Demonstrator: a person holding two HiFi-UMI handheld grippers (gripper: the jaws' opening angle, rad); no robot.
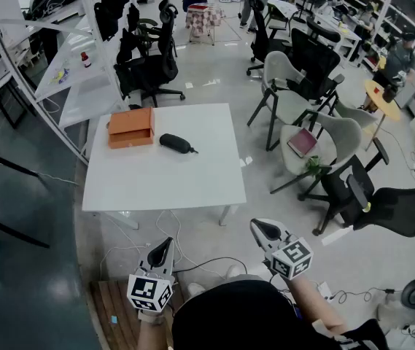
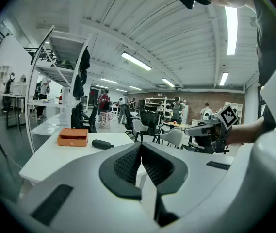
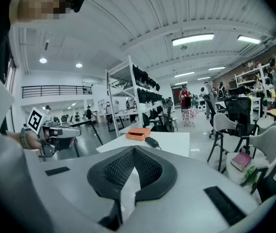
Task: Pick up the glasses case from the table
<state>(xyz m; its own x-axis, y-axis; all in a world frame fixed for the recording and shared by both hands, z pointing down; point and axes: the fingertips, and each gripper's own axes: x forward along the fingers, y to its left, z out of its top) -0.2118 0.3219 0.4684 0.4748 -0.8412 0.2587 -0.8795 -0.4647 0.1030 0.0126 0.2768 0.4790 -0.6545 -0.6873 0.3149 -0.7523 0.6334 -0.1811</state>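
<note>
Glasses case [image 1: 176,143] lay just right of the orange box [image 1: 131,127], long axis crosswise, well ahead; left gripper [image 1: 164,246] looked nearer than right gripper [image 1: 264,230], both with jaws pressed together, empty

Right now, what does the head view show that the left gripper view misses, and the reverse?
Only the head view: the red book on a chair, and the marker cube on the left gripper. Only the left gripper view: ceiling lights and the ribbed faces of its shut fingers. Both: the table, orange box, black case and right gripper.
</note>
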